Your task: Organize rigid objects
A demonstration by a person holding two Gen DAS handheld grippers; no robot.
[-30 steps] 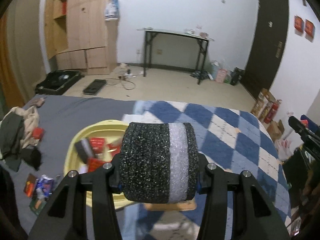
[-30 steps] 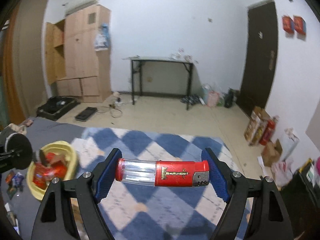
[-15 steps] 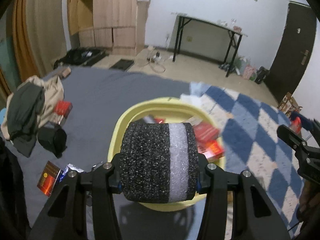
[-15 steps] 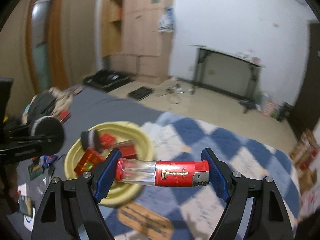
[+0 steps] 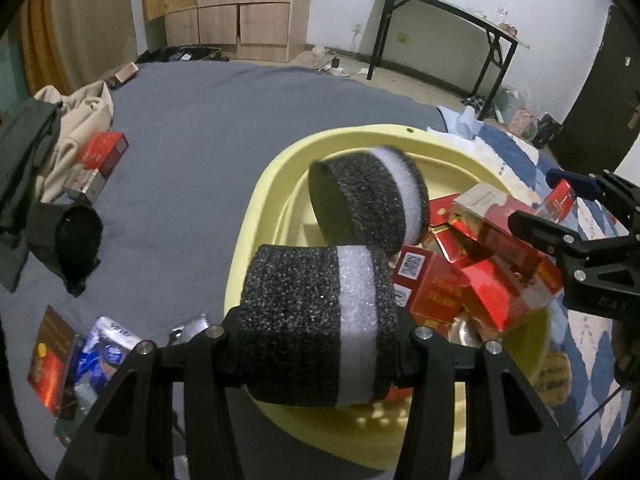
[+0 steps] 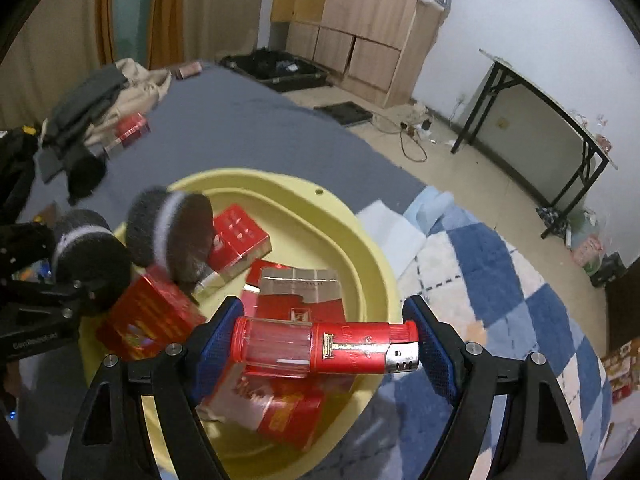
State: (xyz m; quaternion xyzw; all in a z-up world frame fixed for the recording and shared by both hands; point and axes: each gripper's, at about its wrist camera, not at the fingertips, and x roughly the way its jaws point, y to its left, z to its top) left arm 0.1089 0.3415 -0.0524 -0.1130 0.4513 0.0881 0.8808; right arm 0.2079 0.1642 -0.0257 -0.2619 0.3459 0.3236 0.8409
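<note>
Here left fingers [image 5: 240, 344] clamp a foam roll [image 5: 316, 328]; right fingers [image 6: 218, 344] grip a lighter [image 6: 326, 348]

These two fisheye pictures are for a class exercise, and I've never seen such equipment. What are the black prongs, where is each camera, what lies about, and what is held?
There is no robot: a person carries a two-fingered gripper in each hand, with a camera looking along its fingers. In the left view, the left gripper clamps a black-and-white foam roller. In the right view, the right gripper clamps a red lighter end to end. Both are above a yellow basin on a grey bedcover. The basin holds red boxes and a second foam roller. Clothes and more packets lie nearby.
</note>
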